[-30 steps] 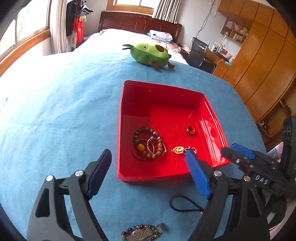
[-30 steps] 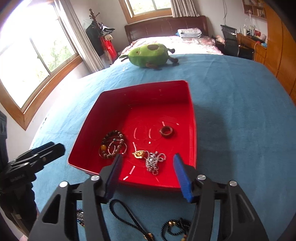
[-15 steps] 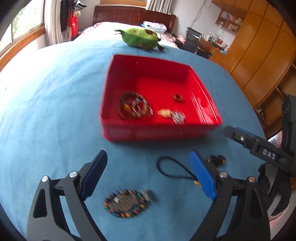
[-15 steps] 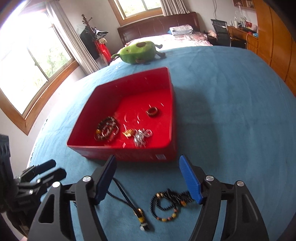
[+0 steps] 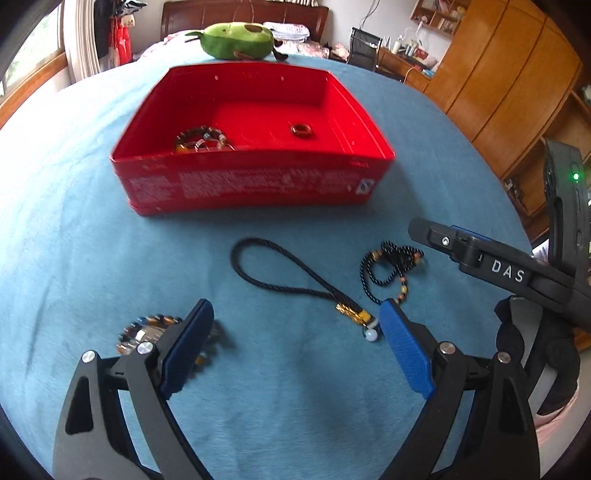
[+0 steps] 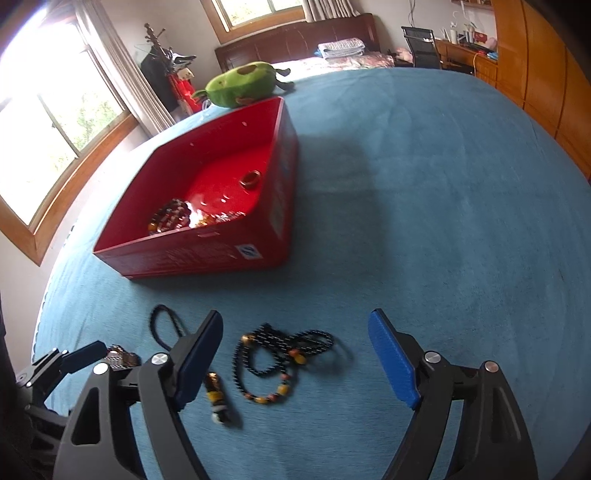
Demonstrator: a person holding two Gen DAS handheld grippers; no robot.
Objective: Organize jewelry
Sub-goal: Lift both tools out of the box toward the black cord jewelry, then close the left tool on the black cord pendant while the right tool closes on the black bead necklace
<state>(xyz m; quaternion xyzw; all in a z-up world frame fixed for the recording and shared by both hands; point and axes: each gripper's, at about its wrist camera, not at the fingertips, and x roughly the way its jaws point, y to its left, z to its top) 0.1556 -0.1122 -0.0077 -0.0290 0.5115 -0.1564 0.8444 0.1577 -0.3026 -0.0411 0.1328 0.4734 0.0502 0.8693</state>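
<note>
A red tray [image 5: 251, 184] [image 6: 207, 254] on the blue cloth holds a beaded bracelet [image 5: 201, 137] and a brown ring [image 5: 301, 130] [image 6: 251, 179]. In front of it lie a black cord pendant [image 5: 295, 284] [image 6: 162, 325], a black bead necklace [image 5: 391, 266] [image 6: 284, 358] and a multicoloured bracelet [image 5: 147, 332]. My left gripper [image 5: 295, 343] is open and empty, low over the cloth between the multicoloured bracelet and the pendant. My right gripper [image 6: 295, 362] is open and empty, straddling the black bead necklace; it also shows in the left wrist view [image 5: 480, 254].
A green avocado plush [image 5: 236, 36] [image 6: 243, 86] lies behind the tray. Wooden wardrobes [image 5: 509, 74] stand to the right and windows [image 6: 48, 122] to the left. The blue cloth [image 6: 424, 184] spreads wide to the right of the tray.
Both grippers have pulled back from above the tray and dropped low toward the jewelry on the cloth. The tray now shows from its front side. Both stayed open.
</note>
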